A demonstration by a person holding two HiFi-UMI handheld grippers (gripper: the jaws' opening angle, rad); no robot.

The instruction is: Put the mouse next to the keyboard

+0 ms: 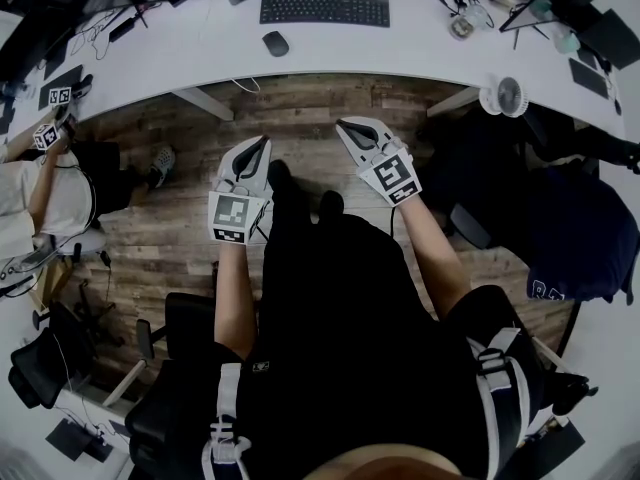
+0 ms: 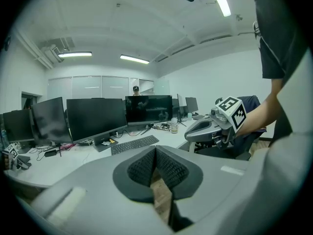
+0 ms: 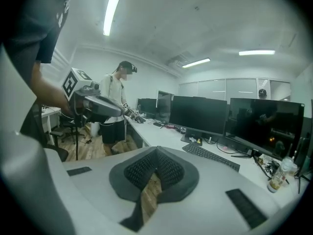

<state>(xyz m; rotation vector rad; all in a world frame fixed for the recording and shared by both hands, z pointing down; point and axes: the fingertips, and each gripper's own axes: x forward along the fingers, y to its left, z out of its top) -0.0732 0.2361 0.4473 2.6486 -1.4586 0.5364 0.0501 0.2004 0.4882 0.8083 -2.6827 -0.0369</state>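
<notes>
Pressed together, pinching nothing: left tool (image 1: 262, 144), right tool (image 1: 344, 126), held over wood floor (image 1: 300, 108), short of tabletop (image 1: 180, 53). Near front-left corner of keyboard (image 1: 325, 9), apart: mouse (image 1: 275, 43).

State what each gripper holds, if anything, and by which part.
Nothing is held. The left gripper and the right gripper are both shut and empty; the mouse lies untouched on the desk.

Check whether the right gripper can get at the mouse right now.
Probably yes: the right gripper hangs over the floor short of the desk, and nothing stands between it and the mouse. Its jaws are shut and empty, so they must open first.
</notes>
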